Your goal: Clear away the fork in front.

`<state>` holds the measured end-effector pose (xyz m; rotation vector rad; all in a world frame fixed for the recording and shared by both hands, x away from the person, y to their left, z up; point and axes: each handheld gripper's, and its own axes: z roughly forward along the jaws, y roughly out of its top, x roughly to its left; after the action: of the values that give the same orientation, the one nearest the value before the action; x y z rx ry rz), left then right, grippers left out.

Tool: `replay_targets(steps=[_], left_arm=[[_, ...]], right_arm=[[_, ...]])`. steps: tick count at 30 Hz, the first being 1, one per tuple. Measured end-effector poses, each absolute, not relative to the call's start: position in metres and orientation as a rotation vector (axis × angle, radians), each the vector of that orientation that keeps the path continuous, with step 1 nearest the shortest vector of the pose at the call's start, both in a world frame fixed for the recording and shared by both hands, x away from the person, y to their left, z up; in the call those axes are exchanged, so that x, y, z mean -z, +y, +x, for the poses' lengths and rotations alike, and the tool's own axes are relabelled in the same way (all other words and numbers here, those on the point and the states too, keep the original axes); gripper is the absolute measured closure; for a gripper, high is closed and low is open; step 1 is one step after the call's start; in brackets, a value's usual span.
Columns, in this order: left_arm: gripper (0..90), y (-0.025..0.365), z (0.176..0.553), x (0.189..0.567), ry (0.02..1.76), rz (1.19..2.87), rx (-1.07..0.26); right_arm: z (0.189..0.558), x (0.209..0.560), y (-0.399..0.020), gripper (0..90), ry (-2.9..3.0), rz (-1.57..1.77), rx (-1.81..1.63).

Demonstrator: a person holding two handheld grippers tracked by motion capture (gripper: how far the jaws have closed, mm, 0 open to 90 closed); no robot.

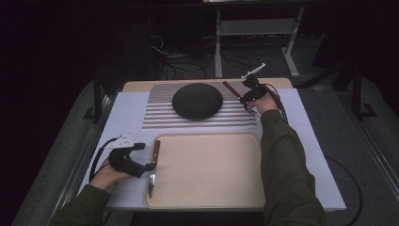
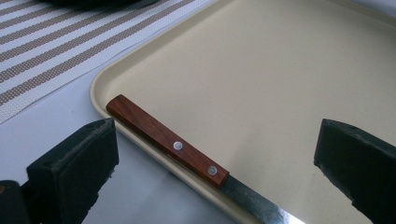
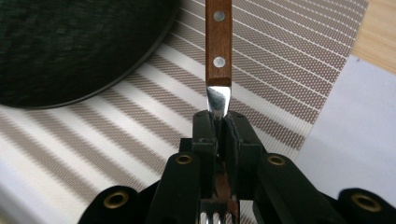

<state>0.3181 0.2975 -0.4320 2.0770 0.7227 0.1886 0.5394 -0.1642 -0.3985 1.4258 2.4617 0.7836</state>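
Cutlery is being gathered onto the beige tray (image 1: 207, 197), and the step in hand looks like carrying a wooden-handled fork (image 3: 218, 42) over from the striped placemat (image 1: 157, 117). The right gripper (image 1: 248, 98) is clamped on the fork's metal neck, jaws pressed together just below the handle, with 3 tines showing between the gripper's arms in the right gripper view. The handle sticks out ahead of the jaws, above the placemat and just beside the dark round woven mat (image 1: 197, 100) that lies on it.

To do this well, I judge the grip should stay firm, since the hold sits on thin, smooth metal and the heavier handle could swing or slip. Keep the fork level, lift it clear of the round mat, then bring it toward the tray and lower it parallel to the knife (image 2: 168, 142), leaving a gap so the 2 pieces do not knock.

The left gripper (image 1: 141, 167) rests at the tray's left edge with its jaws wide apart, holding nothing; the knife lies between them, its wooden handle propped on the tray rim and its blade inside the tray.
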Motion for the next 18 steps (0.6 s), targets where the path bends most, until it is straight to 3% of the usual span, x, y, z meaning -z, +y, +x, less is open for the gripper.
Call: replay_targets(steps=[18], left_arm=[[0.0, 0.296, 0.318, 0.431, 0.733, 2.074, -0.190]], right_arm=[[0.441, 0.368, -0.155, 82.2, 2.500, 1.251, -0.922]])
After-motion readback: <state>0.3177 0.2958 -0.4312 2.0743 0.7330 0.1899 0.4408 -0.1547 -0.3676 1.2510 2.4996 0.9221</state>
